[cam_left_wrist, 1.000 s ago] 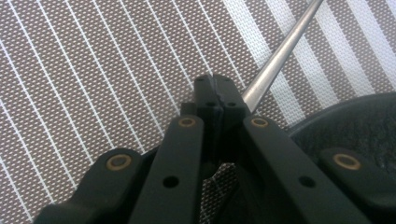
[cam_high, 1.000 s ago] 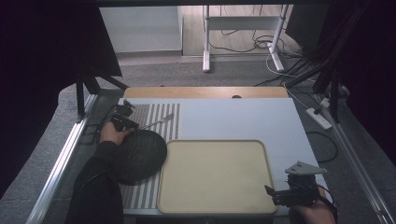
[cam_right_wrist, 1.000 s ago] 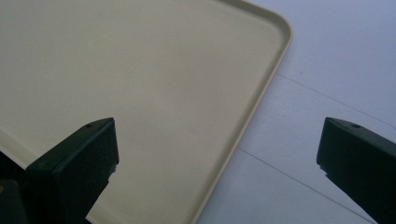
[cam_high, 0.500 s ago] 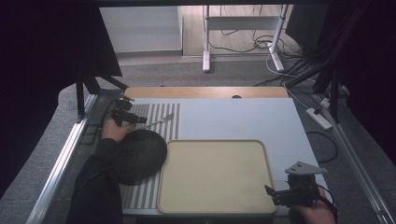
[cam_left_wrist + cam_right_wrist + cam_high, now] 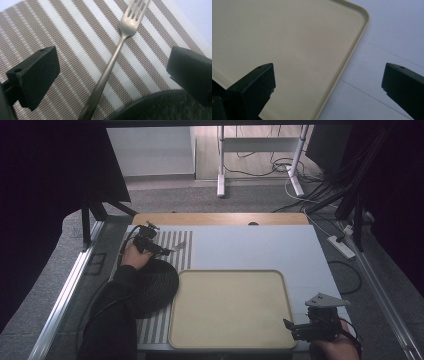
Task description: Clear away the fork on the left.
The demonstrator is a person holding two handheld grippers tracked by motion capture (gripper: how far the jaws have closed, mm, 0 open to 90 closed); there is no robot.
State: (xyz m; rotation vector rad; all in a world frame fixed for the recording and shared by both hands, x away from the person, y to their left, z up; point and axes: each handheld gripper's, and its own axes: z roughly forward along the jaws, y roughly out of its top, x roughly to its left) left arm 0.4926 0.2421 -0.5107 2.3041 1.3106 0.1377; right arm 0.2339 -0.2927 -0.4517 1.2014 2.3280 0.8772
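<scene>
The left gripper point(image 5: 112, 72) hangs with jaws spread wide over the fork point(image 5: 112, 62), not touching it. The fork lies on the striped mat point(image 5: 62, 37), its handle end just beside the dark plate point(image 5: 160, 107). The right gripper point(image 5: 329, 85) is spread too, above the tray's point(image 5: 287, 50) corner, well apart from the plate.

Silver fork point(image 5: 117, 50), brown-and-white striped placemat point(image 5: 62, 32), black plate point(image 5: 155, 287), cream tray point(image 5: 230, 310)

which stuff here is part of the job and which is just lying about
In play: fork, between the open jaws of the left gripper; striped placemat under it.

Lying about: dark round plate, beige tray, right gripper open over the tray's corner.
</scene>
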